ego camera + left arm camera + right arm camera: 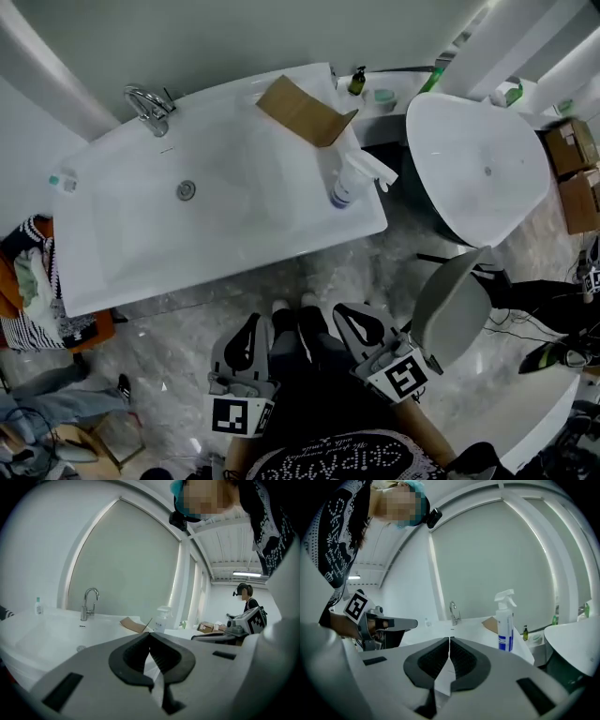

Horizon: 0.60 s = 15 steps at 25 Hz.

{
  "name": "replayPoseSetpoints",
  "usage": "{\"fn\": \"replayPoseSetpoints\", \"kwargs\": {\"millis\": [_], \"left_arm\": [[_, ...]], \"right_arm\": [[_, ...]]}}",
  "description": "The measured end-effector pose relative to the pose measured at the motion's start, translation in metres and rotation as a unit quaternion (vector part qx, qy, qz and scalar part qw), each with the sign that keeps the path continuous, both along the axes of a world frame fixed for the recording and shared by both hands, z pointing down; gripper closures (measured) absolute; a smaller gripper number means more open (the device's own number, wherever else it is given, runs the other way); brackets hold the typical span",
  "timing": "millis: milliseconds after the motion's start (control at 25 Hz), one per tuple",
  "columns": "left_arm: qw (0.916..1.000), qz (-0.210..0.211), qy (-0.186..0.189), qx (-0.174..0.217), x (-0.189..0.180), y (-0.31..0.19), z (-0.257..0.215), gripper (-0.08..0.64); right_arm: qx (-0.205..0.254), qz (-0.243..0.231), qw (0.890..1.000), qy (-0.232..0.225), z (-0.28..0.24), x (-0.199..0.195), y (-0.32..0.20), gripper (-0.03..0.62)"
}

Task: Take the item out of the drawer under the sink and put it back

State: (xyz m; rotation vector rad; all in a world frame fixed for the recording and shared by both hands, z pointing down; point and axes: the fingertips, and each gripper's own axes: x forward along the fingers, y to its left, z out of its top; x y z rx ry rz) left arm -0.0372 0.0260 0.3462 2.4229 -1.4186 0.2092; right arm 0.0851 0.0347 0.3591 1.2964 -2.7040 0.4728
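From above, the white sink counter fills the upper middle of the head view, with its faucet at the back left. The drawer under it is hidden below the counter's front edge. My left gripper and right gripper are held side by side near my body, a little in front of the counter. Both are shut with nothing between the jaws. The left gripper points over the basin toward the faucet. The right gripper points along the counter, with the left one off to its left.
A spray bottle and a folded cardboard piece lie on the counter's right side. A white bathtub stands to the right, a grey chair near my right gripper. Clothes are piled at the left. Another person stands far right.
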Motion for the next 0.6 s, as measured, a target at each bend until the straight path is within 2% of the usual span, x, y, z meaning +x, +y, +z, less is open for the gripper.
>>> {"fn": "replayPoseSetpoints", "kwargs": {"millis": [200, 360, 480, 600], "left_arm": [[0.9993, 0.025, 0.003, -0.026, 0.005, -0.010, 0.029, 0.555], [0.9974, 0.061, -0.002, -0.040, 0.016, -0.018, 0.067, 0.556], [0.9952, 0.080, 0.015, -0.056, 0.024, -0.020, 0.097, 0.555], [0.9931, 0.090, 0.020, -0.072, 0.033, -0.018, 0.134, 0.555]], "right_arm": [[-0.027, 0.027, 0.998, 0.042, 0.053, 0.004, -0.008, 0.571], [-0.063, 0.028, 0.997, 0.047, 0.113, 0.001, -0.016, 0.561], [-0.096, 0.029, 0.993, 0.061, 0.162, -0.008, -0.024, 0.497], [-0.104, 0.044, 0.992, 0.064, 0.208, -0.012, -0.044, 0.485]]}}
